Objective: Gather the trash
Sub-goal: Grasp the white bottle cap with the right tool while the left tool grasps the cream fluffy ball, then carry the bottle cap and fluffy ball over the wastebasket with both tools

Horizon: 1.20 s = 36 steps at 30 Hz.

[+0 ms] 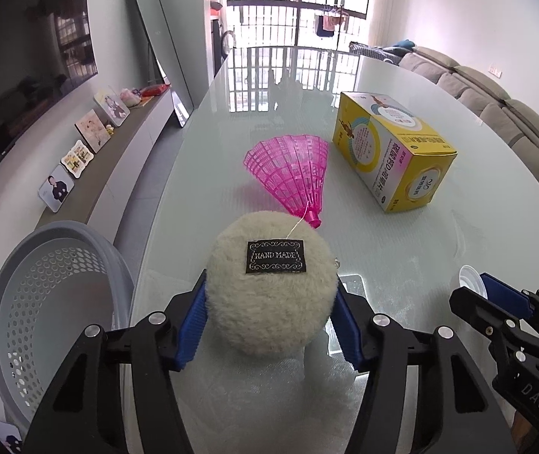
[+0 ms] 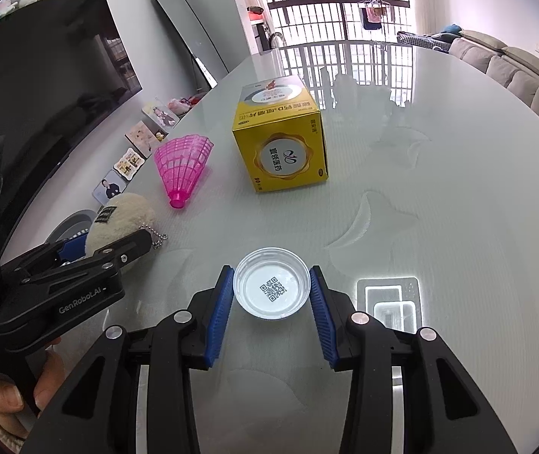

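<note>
Left wrist: left gripper [image 1: 271,310] clamps the pompom [image 1: 271,283] on the table [image 1: 382,249]; basket [image 1: 57,299] is left, below the edge. Lift clear before swinging over.

Right wrist: right gripper [image 2: 271,299] is clamped on the lid [image 2: 271,288]; keep it level.

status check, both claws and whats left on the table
Left claw shut on plush. Right claw shut on lid. Shuttlecock and box left on table. Basket at left, path clear.
</note>
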Each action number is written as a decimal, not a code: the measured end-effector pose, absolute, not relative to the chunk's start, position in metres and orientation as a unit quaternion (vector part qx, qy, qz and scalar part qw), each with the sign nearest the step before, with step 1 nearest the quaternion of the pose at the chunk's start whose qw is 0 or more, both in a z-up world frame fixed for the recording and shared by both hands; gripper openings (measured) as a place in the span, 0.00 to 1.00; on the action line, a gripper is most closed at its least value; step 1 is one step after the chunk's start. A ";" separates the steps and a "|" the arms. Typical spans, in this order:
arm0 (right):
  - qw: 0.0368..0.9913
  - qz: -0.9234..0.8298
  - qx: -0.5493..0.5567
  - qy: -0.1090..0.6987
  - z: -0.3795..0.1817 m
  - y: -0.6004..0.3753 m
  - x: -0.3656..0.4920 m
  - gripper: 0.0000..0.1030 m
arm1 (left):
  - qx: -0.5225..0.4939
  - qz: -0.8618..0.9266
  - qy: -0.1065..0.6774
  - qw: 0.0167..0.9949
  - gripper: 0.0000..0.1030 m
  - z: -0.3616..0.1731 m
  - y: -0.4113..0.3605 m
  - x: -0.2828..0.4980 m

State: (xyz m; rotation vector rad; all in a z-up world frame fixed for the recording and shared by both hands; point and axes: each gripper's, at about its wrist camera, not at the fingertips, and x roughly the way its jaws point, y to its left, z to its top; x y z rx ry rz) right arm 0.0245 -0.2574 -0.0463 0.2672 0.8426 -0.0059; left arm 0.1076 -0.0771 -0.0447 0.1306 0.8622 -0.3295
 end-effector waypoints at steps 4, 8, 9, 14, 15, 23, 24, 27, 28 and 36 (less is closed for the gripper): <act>0.907 0.002 0.122 0.404 -0.043 -0.249 0.023 0.38 | 0.067 -0.151 0.400 0.901 0.56 -0.036 -0.064 0.093; 0.909 0.008 0.119 0.400 -0.039 -0.239 0.020 0.38 | 0.063 -0.141 0.390 0.908 0.56 -0.029 -0.046 0.082; 0.909 0.011 0.118 0.399 -0.038 -0.234 0.019 0.38 | 0.061 -0.139 0.388 0.909 0.56 -0.028 -0.041 0.080; 0.911 0.036 0.105 0.398 -0.031 -0.204 0.020 0.38 | 0.051 -0.116 0.386 0.914 0.56 -0.026 -0.006 0.069; 0.911 0.042 0.100 0.398 -0.030 -0.196 0.021 0.38 | 0.049 -0.110 0.387 0.914 0.56 -0.027 0.001 0.067; 0.910 0.101 0.075 0.395 -0.021 -0.130 0.037 0.38 | 0.029 -0.055 0.389 0.919 0.56 -0.030 0.072 0.062; 0.909 0.107 0.073 0.396 -0.021 -0.122 0.039 0.38 | 0.028 -0.049 0.389 0.920 0.56 -0.031 0.079 0.061; 0.906 0.128 0.061 0.398 -0.022 -0.095 0.048 0.38 | 0.023 -0.031 0.388 0.921 0.56 -0.032 0.101 0.062; 0.905 0.135 0.056 0.399 -0.021 -0.087 0.051 0.38 | 0.022 -0.026 0.388 0.921 0.56 -0.032 0.108 0.063; 0.898 0.182 0.022 0.401 -0.022 -0.028 0.079 0.38 | 0.008 0.002 0.393 0.919 0.56 -0.042 0.148 0.073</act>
